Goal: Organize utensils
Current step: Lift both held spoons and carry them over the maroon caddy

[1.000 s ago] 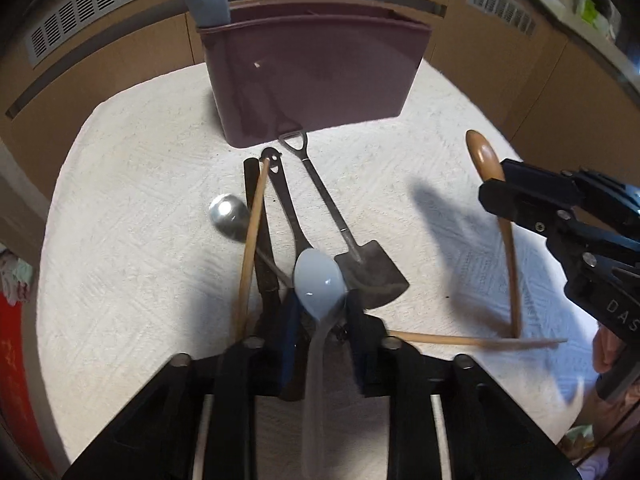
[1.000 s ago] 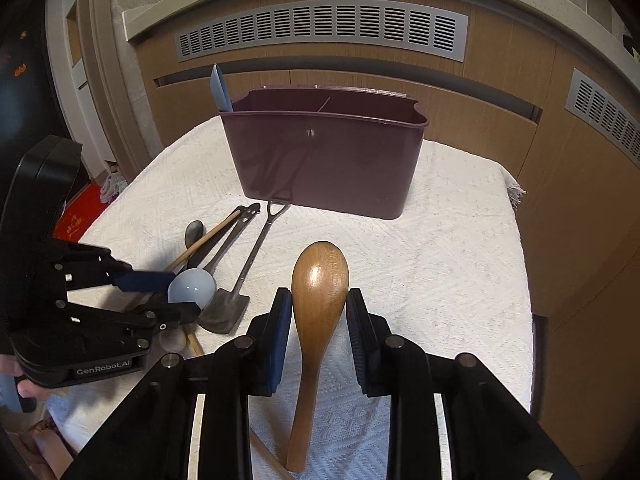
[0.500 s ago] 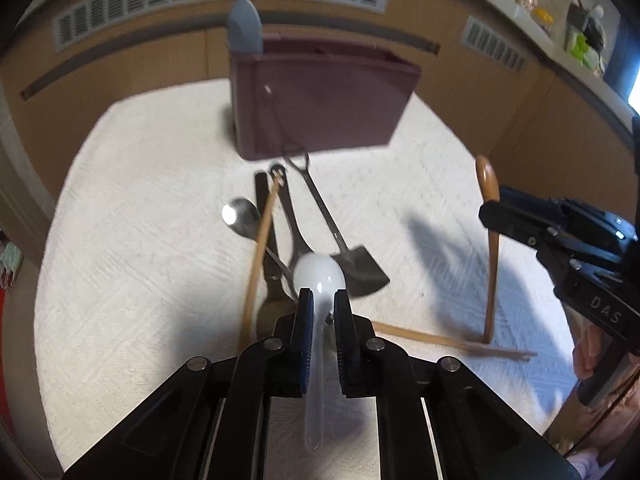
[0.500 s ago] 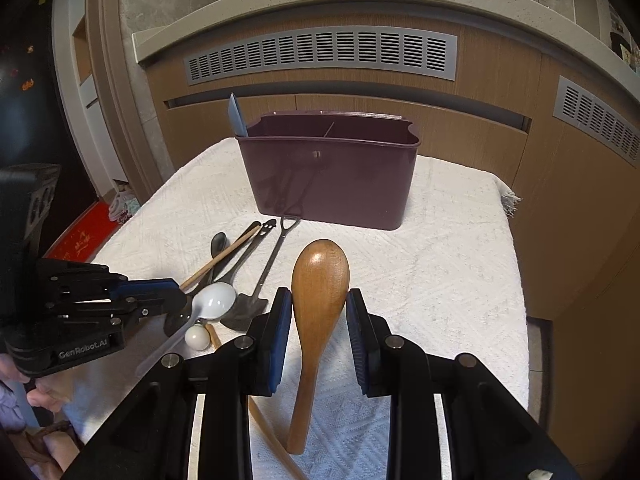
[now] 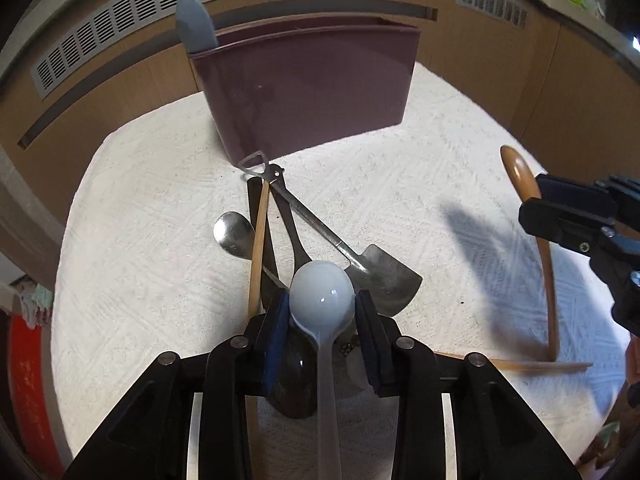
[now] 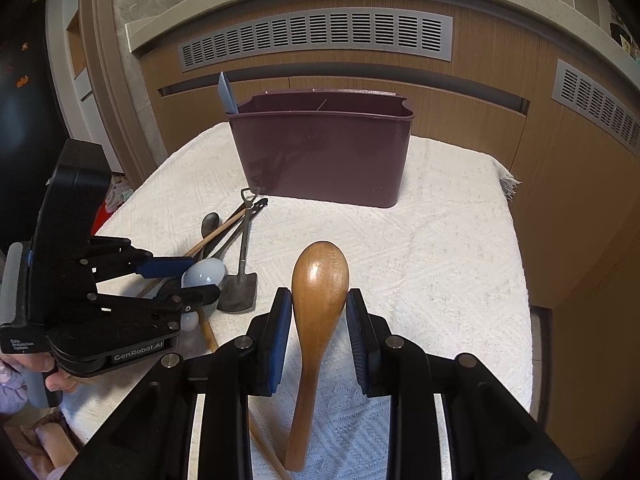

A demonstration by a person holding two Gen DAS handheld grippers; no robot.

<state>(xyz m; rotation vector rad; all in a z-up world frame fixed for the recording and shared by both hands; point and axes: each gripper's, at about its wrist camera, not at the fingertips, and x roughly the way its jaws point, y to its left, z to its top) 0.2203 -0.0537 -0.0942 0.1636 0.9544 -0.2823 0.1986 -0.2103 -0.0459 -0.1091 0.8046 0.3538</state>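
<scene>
A pale white spoon [image 5: 322, 300] lies bowl-forward between the pads of my left gripper [image 5: 322, 309], above a pile of utensils. The jaws are opening, and the pads still touch both sides of the bowl. The right wrist view shows that gripper [image 6: 200, 280] at the left, with the spoon [image 6: 206, 274] in it. My right gripper [image 6: 318, 312] is shut on the bowl of a wooden spoon [image 6: 320, 280]. This spoon [image 5: 520, 172] stands nearly upright, its handle tip on the cloth. The maroon caddy [image 5: 304, 92] stands behind, with a grey-blue spatula [image 5: 194, 24] in its left corner.
Under the left gripper lie a metal spoon [image 5: 232, 234], a wooden chopstick [image 5: 258, 248], a shovel-shaped spoon [image 5: 384, 276] and dark utensils. Another chopstick [image 5: 520, 365] lies at the right. The white cloth [image 6: 440, 260] covers the small table, which has wooden cabinets close behind and beside it.
Half a second ago the left jaws were pinched on the white spoon's neck and held higher. Now they stand wider and lower, around its bowl. The right gripper and wooden spoon stayed put.
</scene>
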